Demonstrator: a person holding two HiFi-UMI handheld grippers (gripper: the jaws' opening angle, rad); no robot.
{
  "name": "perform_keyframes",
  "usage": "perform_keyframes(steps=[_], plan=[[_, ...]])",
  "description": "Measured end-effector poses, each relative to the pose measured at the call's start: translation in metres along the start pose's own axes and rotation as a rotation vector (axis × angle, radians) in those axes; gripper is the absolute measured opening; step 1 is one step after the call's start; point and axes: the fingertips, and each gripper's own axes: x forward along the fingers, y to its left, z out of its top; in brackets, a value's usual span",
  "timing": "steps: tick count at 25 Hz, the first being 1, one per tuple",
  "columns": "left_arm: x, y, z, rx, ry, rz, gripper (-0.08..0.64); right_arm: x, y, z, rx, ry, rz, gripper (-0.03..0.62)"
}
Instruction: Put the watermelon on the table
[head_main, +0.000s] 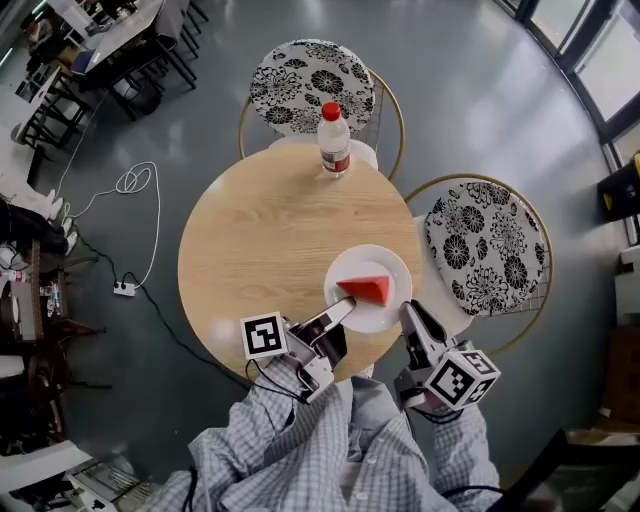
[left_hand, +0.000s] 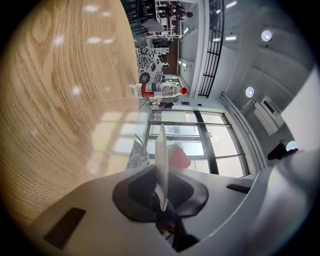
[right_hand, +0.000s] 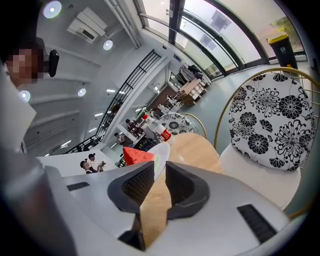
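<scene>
The left gripper (head_main: 345, 306) has its jaws closed on the near rim of the white plate (head_main: 396, 262), which is seen edge-on between them. The watermelon (head_main: 365, 289) lies on the plate, just beyond the left fingertips, over the round table (head_main: 255, 235). The right gripper (head_main: 408, 309) has its jaws narrowly apart, with their tips at the plate's right rim.

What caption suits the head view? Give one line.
Left gripper holds a plate of watermelon over a round table, right gripper at its rim.
</scene>
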Motion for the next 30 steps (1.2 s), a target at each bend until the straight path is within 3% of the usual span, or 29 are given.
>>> perform_keyframes(steps=[30], plan=[[0.058, 0.061, 0.032, -0.029, 0.049, 0.062, 0.029, 0.044, -0.077, 0.006, 0.074, 0.0, -0.172, 0.074]])
